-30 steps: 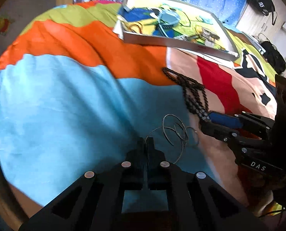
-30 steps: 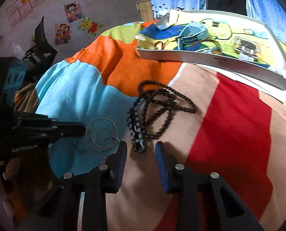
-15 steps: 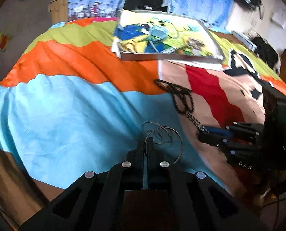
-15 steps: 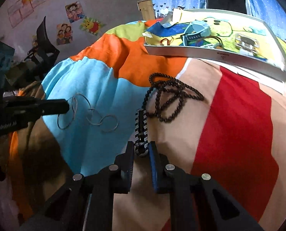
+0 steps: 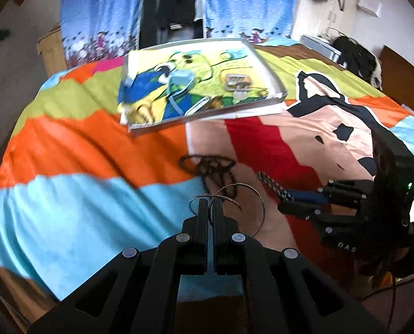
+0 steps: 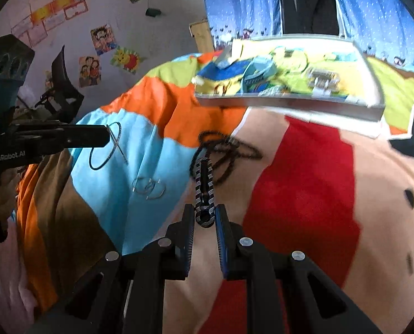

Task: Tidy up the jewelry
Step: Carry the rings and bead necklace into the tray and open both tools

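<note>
My left gripper (image 5: 210, 203) is shut on thin wire hoops (image 5: 258, 208) and holds them above the blue patch of the bedspread. In the right wrist view the left gripper (image 6: 106, 137) comes in from the left with a hoop (image 6: 106, 150) dangling from it. My right gripper (image 6: 204, 214) is shut on one end of a black-and-white link bracelet (image 6: 204, 186), whose far end rests by a black bead necklace (image 6: 229, 150). In the left wrist view the right gripper (image 5: 284, 201) holds that bracelet (image 5: 273, 185) next to the necklace (image 5: 207, 167). Two small hoops (image 6: 149, 188) lie loose on the blue fabric.
A shallow white-rimmed tray (image 6: 290, 104) with a cartoon print holds several pieces of jewelry at the far side of the bed. The colourful bedspread (image 5: 67, 153) covers everything below. Blue curtains (image 5: 101, 22) hang behind, and bags (image 5: 354, 55) lie at the right.
The right gripper's jaws closed on the bracelet's end and lifted it. The left gripper rose with wire hoops in its grip, leaving two small hoops on the bedspread.
</note>
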{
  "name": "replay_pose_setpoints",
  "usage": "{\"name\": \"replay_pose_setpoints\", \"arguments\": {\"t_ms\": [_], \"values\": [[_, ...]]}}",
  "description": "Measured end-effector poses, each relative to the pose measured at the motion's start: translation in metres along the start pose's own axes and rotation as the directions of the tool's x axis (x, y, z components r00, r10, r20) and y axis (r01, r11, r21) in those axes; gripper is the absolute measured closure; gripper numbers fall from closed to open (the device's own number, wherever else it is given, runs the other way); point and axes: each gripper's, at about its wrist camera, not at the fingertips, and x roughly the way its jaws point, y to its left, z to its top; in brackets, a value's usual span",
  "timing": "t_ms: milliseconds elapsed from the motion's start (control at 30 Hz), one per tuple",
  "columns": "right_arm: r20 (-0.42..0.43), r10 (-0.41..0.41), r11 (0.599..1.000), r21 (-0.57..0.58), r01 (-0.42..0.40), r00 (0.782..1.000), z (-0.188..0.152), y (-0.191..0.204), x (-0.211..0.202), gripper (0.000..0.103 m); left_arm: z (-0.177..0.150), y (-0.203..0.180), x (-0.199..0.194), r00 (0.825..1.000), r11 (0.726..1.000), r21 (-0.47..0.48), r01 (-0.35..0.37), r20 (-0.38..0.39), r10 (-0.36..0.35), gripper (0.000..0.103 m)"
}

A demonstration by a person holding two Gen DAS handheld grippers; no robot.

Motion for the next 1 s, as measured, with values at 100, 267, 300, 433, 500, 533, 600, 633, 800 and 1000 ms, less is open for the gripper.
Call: {"name": "replay_pose_setpoints", "arguments": {"t_ms": [100, 267, 300, 433, 500, 533, 600, 633, 800, 1000], "values": [[0.044, -0.020, 1.000, -0.021, 0.021, 0.999, 0.019, -0.010, -0.010, 0.088, 0.026, -0.001, 0.004, 1.000, 1.000, 0.031, 0.005, 0.020, -0.006, 0.102], [0.119, -0.071, 0.996, -0.042, 0.077, 0.990, 0.062, -0.037, -0.018, 0.088, 0.083, 0.008, 0.016, 0.995, 0.999, 0.032, 0.003, 0.095, -0.006, 0.102], [0.135, -0.085, 0.995, -0.044, 0.091, 0.987, 0.073, -0.044, -0.019, 0.088, 0.098, 0.011, 0.020, 0.993, 1.000, 0.024, 0.001, 0.115, -0.004, 0.102], [0.177, -0.138, 0.985, -0.077, 0.154, 0.975, 0.114, -0.069, -0.016, 0.088, 0.153, 0.022, 0.043, 0.985, 1.000, 0.004, 0.000, 0.174, -0.001, 0.102], [0.197, -0.165, 0.979, -0.088, 0.185, 0.966, 0.134, -0.084, -0.011, 0.088, 0.175, 0.028, 0.056, 0.981, 1.000, -0.007, 0.008, 0.196, -0.007, 0.102], [0.203, -0.180, 0.976, -0.081, 0.200, 0.962, 0.145, -0.094, -0.005, 0.088, 0.189, 0.030, 0.067, 0.978, 1.000, -0.011, 0.014, 0.208, -0.011, 0.102], [0.208, -0.196, 0.976, -0.053, 0.211, 0.958, 0.159, -0.114, 0.003, 0.088, 0.207, 0.032, 0.083, 0.976, 1.000, -0.017, 0.020, 0.219, -0.016, 0.102], [0.207, -0.203, 0.976, -0.037, 0.215, 0.957, 0.164, -0.123, 0.008, 0.088, 0.216, 0.033, 0.093, 0.976, 0.999, -0.021, 0.026, 0.217, -0.021, 0.102], [0.167, -0.252, 0.967, 0.069, 0.244, 0.953, 0.178, -0.175, 0.040, 0.088, 0.251, 0.039, 0.153, 0.984, 0.997, -0.064, 0.044, 0.175, -0.032, 0.102], [0.097, -0.290, 0.949, 0.156, 0.273, 0.952, 0.170, -0.218, 0.061, 0.088, 0.262, 0.049, 0.214, 0.996, 0.993, -0.105, 0.048, 0.084, -0.040, 0.102]]}}
